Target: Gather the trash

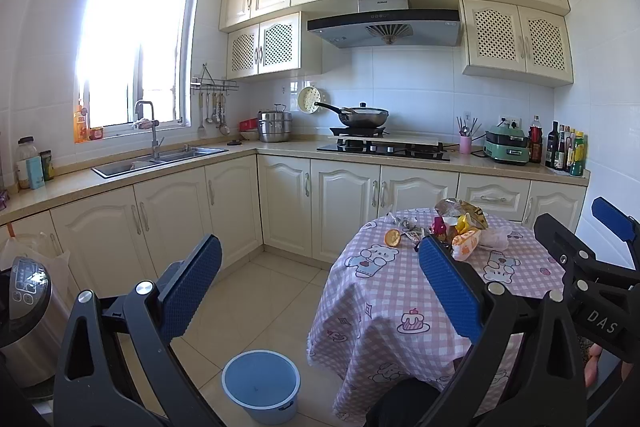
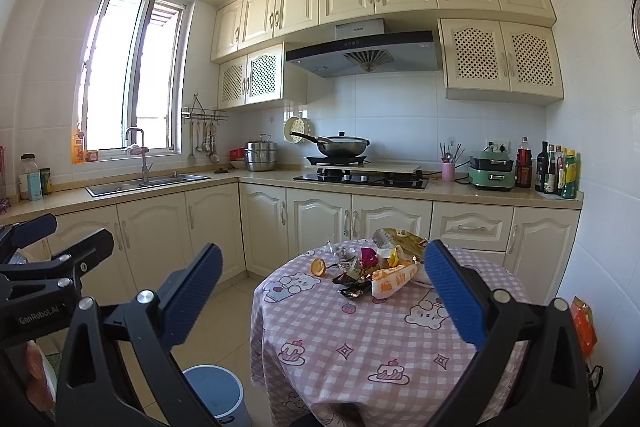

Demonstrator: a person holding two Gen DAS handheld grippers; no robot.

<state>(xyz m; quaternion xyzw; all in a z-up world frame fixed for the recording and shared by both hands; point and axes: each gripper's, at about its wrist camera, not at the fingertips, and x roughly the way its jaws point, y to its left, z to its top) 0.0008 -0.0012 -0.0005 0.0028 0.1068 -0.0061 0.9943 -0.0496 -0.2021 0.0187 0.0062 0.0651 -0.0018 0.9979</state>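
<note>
A pile of trash (image 2: 380, 265) lies on the far part of a round table (image 2: 360, 339) with a pink checked cloth: crumpled wrappers, an orange-and-white snack bag (image 2: 390, 283), a foil bag (image 1: 466, 213) and an orange peel (image 2: 318, 266). The same peel (image 1: 392, 237) shows in the left wrist view. A blue bin (image 1: 261, 385) stands on the floor left of the table, also seen as the bin (image 2: 218, 397). My left gripper (image 1: 320, 267) is open and empty, short of the table. My right gripper (image 2: 324, 275) is open and empty, held before the table.
Cream cabinets and a counter run along the back, with a sink (image 1: 160, 159), a hob with a wok (image 1: 362, 117) and bottles (image 1: 566, 149) at the right. A steel pedal bin (image 1: 24, 307) and a hanging plastic bag (image 1: 32, 251) stand at the left. Tiled floor lies between.
</note>
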